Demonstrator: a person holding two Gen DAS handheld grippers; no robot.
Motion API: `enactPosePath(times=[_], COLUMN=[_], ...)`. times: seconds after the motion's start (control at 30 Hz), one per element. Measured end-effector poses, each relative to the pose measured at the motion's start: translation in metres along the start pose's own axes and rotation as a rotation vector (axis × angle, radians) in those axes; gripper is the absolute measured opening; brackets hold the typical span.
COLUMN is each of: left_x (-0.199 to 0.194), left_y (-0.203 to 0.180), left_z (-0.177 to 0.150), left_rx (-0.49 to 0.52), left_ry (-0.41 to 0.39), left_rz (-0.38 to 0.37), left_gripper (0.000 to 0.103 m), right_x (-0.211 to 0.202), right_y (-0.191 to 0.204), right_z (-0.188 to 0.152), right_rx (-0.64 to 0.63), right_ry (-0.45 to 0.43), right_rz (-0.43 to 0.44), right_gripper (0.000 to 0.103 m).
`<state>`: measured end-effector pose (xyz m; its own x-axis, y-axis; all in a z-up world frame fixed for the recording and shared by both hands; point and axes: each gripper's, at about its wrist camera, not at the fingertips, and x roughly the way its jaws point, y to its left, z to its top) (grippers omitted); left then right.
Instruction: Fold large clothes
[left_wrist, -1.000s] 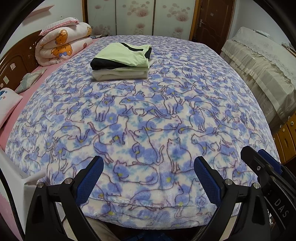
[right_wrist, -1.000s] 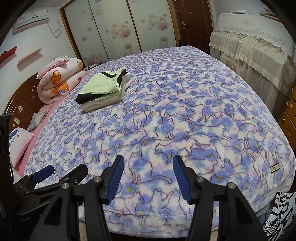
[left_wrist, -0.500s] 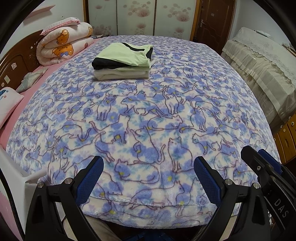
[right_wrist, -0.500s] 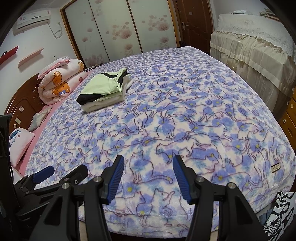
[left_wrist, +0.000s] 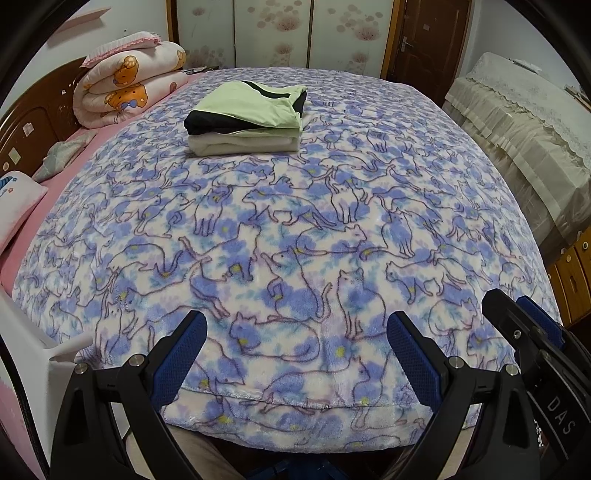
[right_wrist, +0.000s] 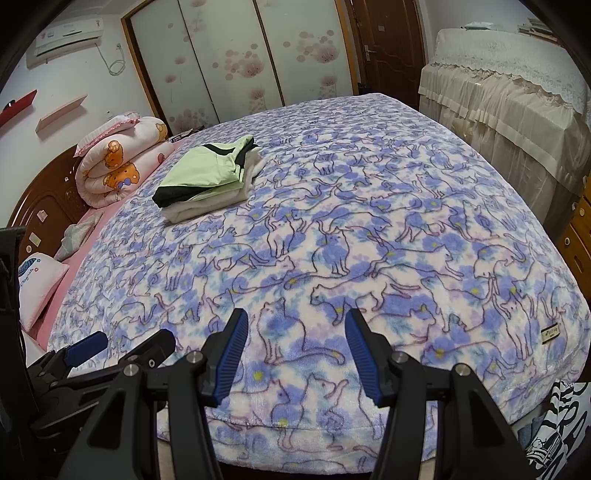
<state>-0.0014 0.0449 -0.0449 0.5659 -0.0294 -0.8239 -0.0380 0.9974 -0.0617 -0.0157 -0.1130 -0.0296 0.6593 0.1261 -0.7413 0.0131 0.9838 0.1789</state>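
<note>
The left gripper (left_wrist: 297, 347) has its two blue-padded fingers (left_wrist: 183, 354) spread wide, grasping nothing, poised over the near edge of the cat-print blanket (left_wrist: 295, 236). The right gripper (right_wrist: 293, 349) is likewise released, its two fingers (right_wrist: 231, 350) parted less widely and empty. Well ahead of both pairs of fingers, toward the far left of the bed, lies one stack of folded clothes (left_wrist: 247, 118): a green-and-black garment on top of what seem to be one or two cream pieces. Beyond it to the left sits one rolled bear-print quilt (left_wrist: 125, 85).
</note>
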Motion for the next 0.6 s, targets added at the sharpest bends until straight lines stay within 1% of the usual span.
enactPosePath(times=[0.6], left_x=[0.0023], left_y=[-0.001], left_z=[-0.0022], left_rx=[0.001], left_ry=[0.004], left_rz=[-0.003], left_gripper=[0.096], right_x=[0.0004], right_y=[-0.0008], right_z=[-0.001], right_rx=[-0.004], right_ry=[-0.001], right_rz=[0.001], right_gripper=[0.055])
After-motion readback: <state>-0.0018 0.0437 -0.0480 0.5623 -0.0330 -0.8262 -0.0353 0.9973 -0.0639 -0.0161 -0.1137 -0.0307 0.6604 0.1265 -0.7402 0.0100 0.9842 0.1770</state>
